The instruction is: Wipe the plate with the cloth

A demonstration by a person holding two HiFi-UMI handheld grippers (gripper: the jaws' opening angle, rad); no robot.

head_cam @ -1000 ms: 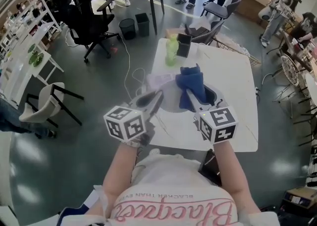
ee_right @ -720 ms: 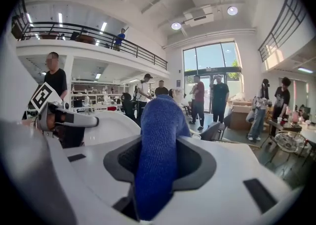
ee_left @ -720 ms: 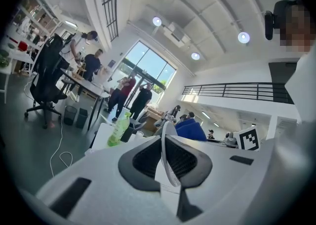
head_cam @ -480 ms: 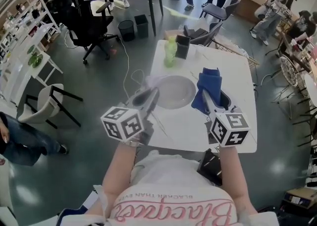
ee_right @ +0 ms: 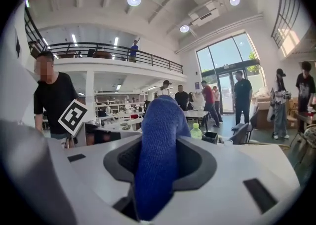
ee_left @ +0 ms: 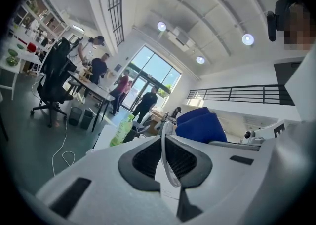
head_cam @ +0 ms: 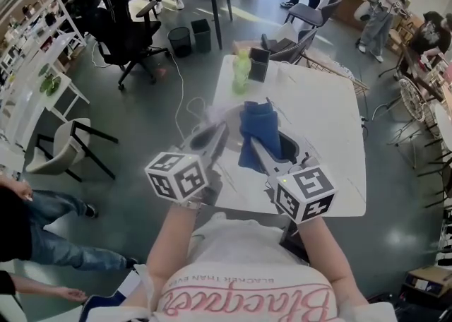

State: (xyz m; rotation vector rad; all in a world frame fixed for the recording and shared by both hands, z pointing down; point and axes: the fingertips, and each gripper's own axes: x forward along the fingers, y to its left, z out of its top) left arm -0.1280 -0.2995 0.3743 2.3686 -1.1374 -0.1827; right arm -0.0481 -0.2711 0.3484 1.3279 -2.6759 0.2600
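The white plate (head_cam: 223, 117) is held up over the white table (head_cam: 328, 123) by its rim, with my left gripper (head_cam: 217, 132) shut on it. In the left gripper view the thin rim (ee_left: 168, 172) runs edge-on between the closed jaws of that gripper (ee_left: 165, 137). My right gripper (head_cam: 256, 145) is shut on the blue cloth (head_cam: 259, 126), which lies across the plate's face and hides most of it. In the right gripper view the folded cloth (ee_right: 160, 135) fills the gap between the jaws. The cloth (ee_left: 200, 125) also shows beyond the plate in the left gripper view.
A green bottle (head_cam: 241, 73) and a small black box (head_cam: 259, 64) stand at the table's far edge. A dark round thing (head_cam: 291, 147) lies on the table under the cloth's right side. Chairs, another table and several people stand around.
The right gripper swung the cloth off to the right of the plate, then back left across it. The left gripper has kept the plate nearly still.
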